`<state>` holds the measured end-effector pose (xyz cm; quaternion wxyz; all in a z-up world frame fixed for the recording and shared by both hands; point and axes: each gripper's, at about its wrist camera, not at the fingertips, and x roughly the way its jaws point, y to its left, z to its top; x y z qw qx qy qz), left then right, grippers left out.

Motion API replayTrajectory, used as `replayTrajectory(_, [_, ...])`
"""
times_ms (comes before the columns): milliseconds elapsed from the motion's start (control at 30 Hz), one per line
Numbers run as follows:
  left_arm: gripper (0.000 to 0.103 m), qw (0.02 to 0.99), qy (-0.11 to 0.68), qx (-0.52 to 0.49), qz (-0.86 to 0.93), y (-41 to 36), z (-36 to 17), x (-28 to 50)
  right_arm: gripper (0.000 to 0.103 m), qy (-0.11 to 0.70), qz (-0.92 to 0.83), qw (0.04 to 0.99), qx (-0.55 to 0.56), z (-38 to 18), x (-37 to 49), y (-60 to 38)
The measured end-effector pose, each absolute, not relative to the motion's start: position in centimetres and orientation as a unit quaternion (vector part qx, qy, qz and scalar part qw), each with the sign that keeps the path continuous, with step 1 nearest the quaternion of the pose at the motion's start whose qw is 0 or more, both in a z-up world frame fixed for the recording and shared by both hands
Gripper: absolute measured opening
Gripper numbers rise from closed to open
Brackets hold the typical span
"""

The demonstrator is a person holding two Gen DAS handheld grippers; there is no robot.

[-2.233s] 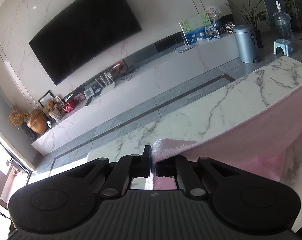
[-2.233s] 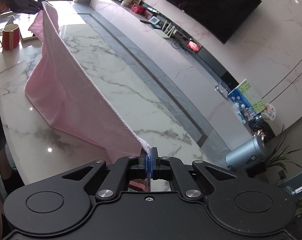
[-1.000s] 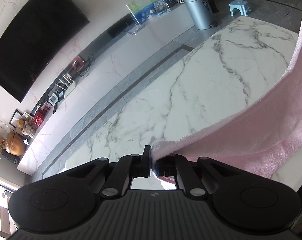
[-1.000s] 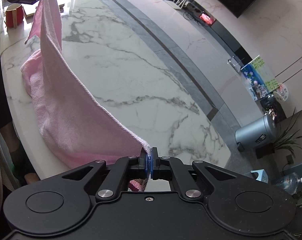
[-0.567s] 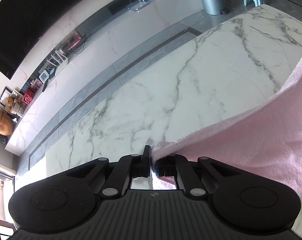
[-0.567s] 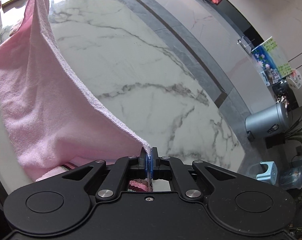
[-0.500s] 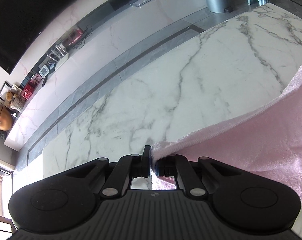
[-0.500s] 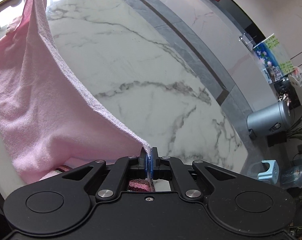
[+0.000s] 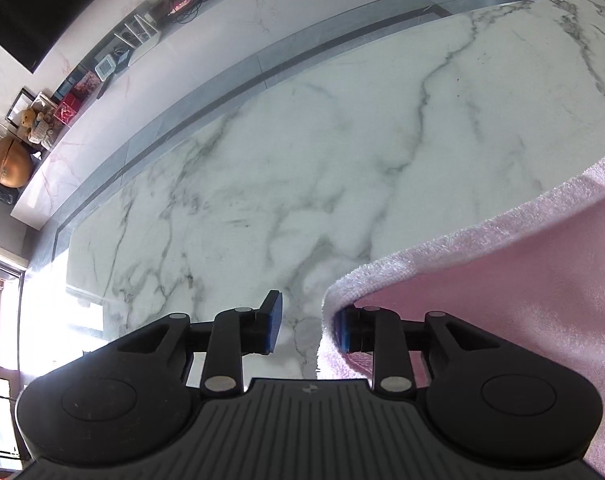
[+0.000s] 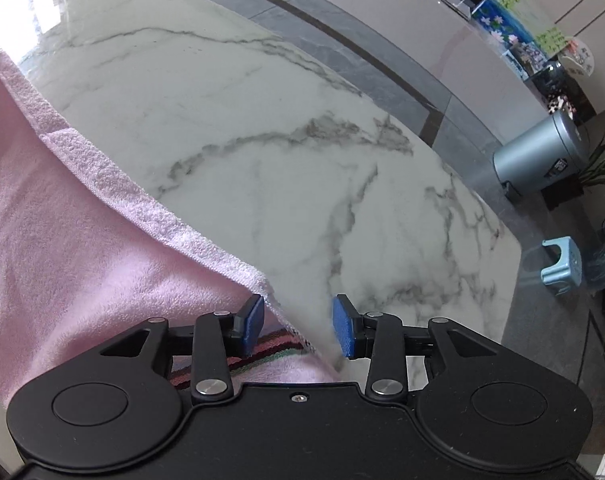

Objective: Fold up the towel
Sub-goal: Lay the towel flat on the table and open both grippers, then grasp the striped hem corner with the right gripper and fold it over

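Observation:
The pink towel (image 9: 502,280) lies on the white marble table (image 9: 302,160), filling the right side of the left wrist view. My left gripper (image 9: 307,330) is open; the towel's corner drapes over its right fingertip (image 9: 344,334). In the right wrist view the towel (image 10: 62,240) fills the left side, with a striped band near its corner. My right gripper (image 10: 298,328) is open; the towel's corner lies against its left fingertip (image 10: 251,326). Both grippers are low over the table (image 10: 302,140).
Beyond the table's far edge are a grey floor, a low TV cabinet (image 9: 114,60) with small items, a metal bin (image 10: 542,160), a light blue stool (image 10: 562,266) and a plant. The table's right end (image 10: 510,240) is close to the right gripper.
Both grippers have opened and let go of the towel corners. They also came down closer to the table, and the towel's raised edge now lies lower.

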<state>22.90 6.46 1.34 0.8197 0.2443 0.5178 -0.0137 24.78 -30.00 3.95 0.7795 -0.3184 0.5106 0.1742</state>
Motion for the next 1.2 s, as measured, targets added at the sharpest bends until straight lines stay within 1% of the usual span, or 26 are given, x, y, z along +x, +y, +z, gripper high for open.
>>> replayTrajectory(100, [0.039, 0.815, 0.526, 0.244, -0.006, 7.6, 1.3, 22.9, 0.037, 0.514, 0.161, 0.789, -0.296, 4.5, 24.8, -31.3])
replayTrajectory(267, [0.039, 0.816, 0.528, 0.223, -0.072, 7.2, 2.5, 21.6, 0.036, 0.538, 0.215, 0.789, -0.206, 5.0, 22.0, -32.6])
replayTrajectory(333, [0.039, 0.821, 0.526, 0.200, -0.099, 6.9, 3.2, 20.8, 0.029, 0.541, 0.226, 0.783, -0.210, 4.1, 19.8, -32.1])
replayTrajectory(367, [0.040, 0.824, 0.522, 0.192, -0.106, 6.8, 3.6, 20.2, 0.020, 0.541, 0.229, 0.781, -0.211, 3.7, 19.1, -31.9])
replayTrajectory(400, [0.040, 0.828, 0.517, 0.185, -0.113, 6.6, 4.0, 19.6, 0.016, 0.541, 0.230, 0.781, -0.209, 3.2, 18.4, -31.8])
replayTrajectory(500, [0.041, 0.842, 0.496, 0.171, -0.126, 6.5, 5.2, 17.1, 0.016, 0.543, 0.235, 0.783, -0.192, 2.1, 16.3, -31.5])
replayTrajectory(533, [0.041, 0.845, 0.492, 0.164, -0.131, 6.4, 5.4, 16.1, 0.017, 0.541, 0.234, 0.786, -0.185, 1.9, 15.5, -31.5])
replayTrajectory(600, [0.041, 0.850, 0.486, 0.149, -0.142, 6.3, 5.8, 14.0, 0.027, 0.529, 0.231, 0.796, -0.180, 1.8, 13.5, -31.2])
replayTrajectory(633, [0.041, 0.851, 0.484, 0.142, -0.144, 6.3, 5.8, 13.2, 0.030, 0.524, 0.231, 0.801, -0.175, 1.9, 12.7, -31.2])
replayTrajectory(667, [0.041, 0.851, 0.485, 0.135, -0.147, 6.2, 5.6, 12.3, 0.036, 0.520, 0.232, 0.804, -0.169, 2.0, 12.1, -31.3])
replayTrajectory(700, [0.041, 0.850, 0.488, 0.128, -0.150, 6.0, 5.3, 11.2, 0.039, 0.519, 0.231, 0.808, -0.158, 2.1, 11.4, -31.5])
replayTrajectory(833, [0.041, 0.845, 0.496, 0.127, -0.156, 4.6, 3.7, 8.5, 0.040, 0.514, 0.217, 0.820, -0.124, 2.5, 8.4, -32.3])
replayTrajectory(933, [0.041, 0.842, 0.503, 0.117, -0.156, 3.5, 2.1, 7.0, 0.046, 0.513, 0.207, 0.823, -0.127, 2.2, 6.1, -32.3])
replayTrajectory(1067, [0.041, 0.837, 0.516, 0.098, -0.155, 2.9, 0.3, 6.2, 0.045, 0.528, 0.199, 0.814, -0.137, 0.3, 4.2, -32.0])
replayTrajectory(1133, [0.041, 0.835, 0.520, 0.097, -0.151, 2.9, -0.3, 6.0, 0.036, 0.532, 0.193, 0.813, -0.138, -0.9, 3.9, -32.0])
replayTrajectory(1167, [0.041, 0.835, 0.521, 0.096, -0.150, 2.9, -0.5, 6.0, 0.015, 0.533, 0.192, 0.813, -0.133, -1.2, 3.9, -32.2])
replayTrajectory(1200, [0.041, 0.835, 0.522, 0.095, -0.148, 3.1, -0.5, 6.0, 0.003, 0.534, 0.190, 0.814, -0.128, -1.5, 3.9, -32.4])
